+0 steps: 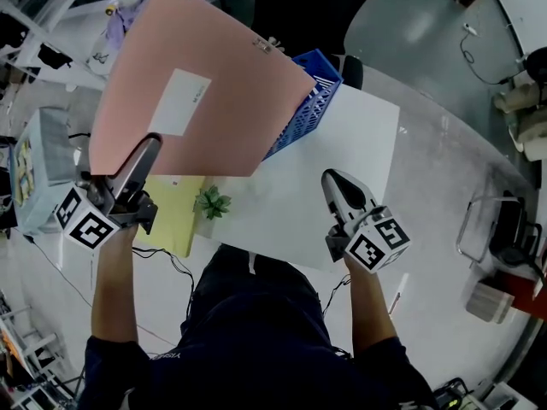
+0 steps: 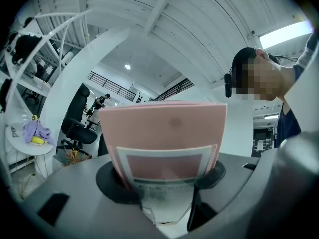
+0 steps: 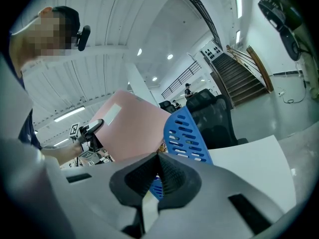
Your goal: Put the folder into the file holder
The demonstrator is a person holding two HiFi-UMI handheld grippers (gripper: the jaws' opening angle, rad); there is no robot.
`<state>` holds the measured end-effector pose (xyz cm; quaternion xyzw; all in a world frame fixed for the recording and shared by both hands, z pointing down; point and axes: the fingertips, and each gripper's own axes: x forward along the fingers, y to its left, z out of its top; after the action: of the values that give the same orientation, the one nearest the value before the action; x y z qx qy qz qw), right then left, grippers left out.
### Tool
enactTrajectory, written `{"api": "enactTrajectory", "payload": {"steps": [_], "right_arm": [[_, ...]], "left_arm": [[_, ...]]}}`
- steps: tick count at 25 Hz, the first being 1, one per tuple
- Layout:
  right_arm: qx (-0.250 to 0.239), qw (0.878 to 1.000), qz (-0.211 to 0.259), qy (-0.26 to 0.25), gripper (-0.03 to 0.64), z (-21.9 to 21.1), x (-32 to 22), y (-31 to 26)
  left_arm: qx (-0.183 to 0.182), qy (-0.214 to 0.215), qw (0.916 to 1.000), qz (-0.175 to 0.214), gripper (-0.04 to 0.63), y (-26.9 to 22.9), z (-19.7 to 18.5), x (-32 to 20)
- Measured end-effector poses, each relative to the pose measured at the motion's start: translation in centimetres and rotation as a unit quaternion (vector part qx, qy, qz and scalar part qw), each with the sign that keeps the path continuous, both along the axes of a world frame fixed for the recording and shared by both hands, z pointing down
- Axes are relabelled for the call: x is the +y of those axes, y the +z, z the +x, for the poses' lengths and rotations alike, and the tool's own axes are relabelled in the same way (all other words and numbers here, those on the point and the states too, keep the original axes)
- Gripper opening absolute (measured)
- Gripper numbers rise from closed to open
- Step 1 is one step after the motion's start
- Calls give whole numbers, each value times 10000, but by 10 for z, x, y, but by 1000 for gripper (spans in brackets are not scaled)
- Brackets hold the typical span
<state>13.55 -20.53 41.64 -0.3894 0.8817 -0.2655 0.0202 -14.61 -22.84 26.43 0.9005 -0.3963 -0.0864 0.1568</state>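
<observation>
Key relation: file holder [image 1: 314,99] (blue, slotted walls, open top) stands at far-left corner of white table [image 1: 367,152]. All places below are ref'd to it

- pink folder [image 1: 205,92] is off the table, held in the air left of the holder. Its right-hand edge overlaps the holder's left part in head view. Flat face w/ white label [image 1: 181,102] is turned up toward the head cam, so it's tilted, not yet edge-on to the opening
- folder's long axis runs from the grip point, near-left of holder, up to the far corner w/ small metal clip [image 1: 263,44], just left of holder's far end
- left gripper [image 1: 145,154]: jaws clamped on folder's near-left corner. Left gripper view shows the sheet filling the gap betw the pads. It points about level, forearm straight out from body
- right gripper [image 1: 335,182]: jaws together, pads meeting, nothing betw them. It hovers over the table on near side of holder, nose aimed at it. It's nearer the holder than the left one, but free
- is folder's lower edge already in the holder's mouth, or only beside it? Can't settle: head view hides it, right gripper view suggests prob. just beside the left wall

Judgement: coming move needs the folder rolled upright, swung right over the open top, then lowered. Right gripper could steady the holder

Also: yellow pad [image 1: 175,213] & small plant [image 1: 211,203] on table, near-left of holder
</observation>
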Motion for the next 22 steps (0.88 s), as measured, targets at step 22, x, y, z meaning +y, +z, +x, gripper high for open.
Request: {"api": "enactTrajectory", "payload": {"steps": [22], "right_arm": [[13, 9975, -208, 673, 5, -13, 9, 8]], "left_arm": [[-935, 751, 9914, 524, 279, -5, 35, -32]]}}
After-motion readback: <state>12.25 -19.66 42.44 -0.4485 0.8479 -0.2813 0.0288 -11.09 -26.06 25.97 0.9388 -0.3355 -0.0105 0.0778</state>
